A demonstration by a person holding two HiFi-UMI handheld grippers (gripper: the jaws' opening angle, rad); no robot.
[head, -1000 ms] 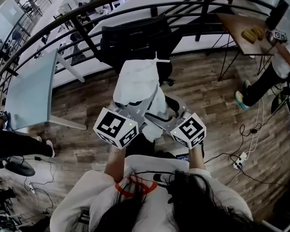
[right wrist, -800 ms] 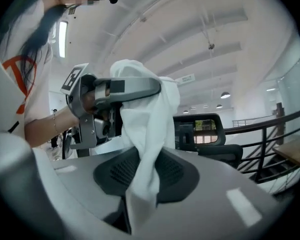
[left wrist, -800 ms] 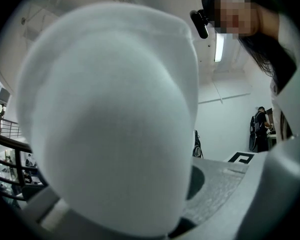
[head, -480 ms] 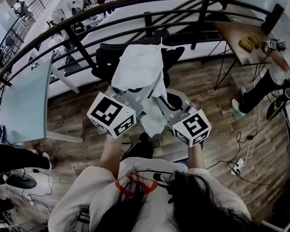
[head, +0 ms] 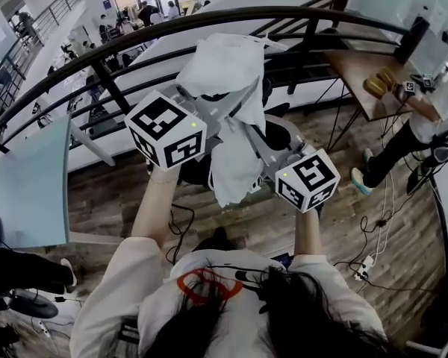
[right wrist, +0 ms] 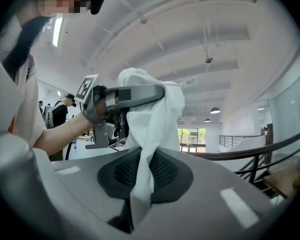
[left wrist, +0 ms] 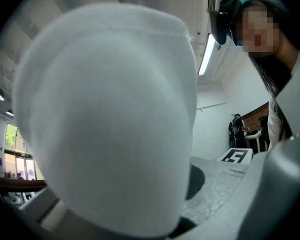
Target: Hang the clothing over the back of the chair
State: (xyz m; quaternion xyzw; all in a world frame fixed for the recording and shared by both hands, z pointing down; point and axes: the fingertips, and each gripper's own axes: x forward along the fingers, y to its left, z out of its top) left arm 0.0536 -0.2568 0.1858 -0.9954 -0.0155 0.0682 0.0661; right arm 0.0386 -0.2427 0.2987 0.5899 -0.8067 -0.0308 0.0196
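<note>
Chair (head: 278,134): black, its back not yet covered. Clothing (head: 222,71): white, held above and in front of the chair, probably to clear the back before draping. Left gripper (head: 198,101): fingers clenched on the upper bunch. Right gripper (head: 255,146): fingers have just been closing and pinch a lower fold, likely to spread the cloth.

I see a black curved railing (head: 306,10). On my side of it lies wood-plank floor (head: 112,192), with a pale glass-topped table (head: 26,177) toward the railing's left end and a wooden table (head: 356,66) toward its right.
</note>
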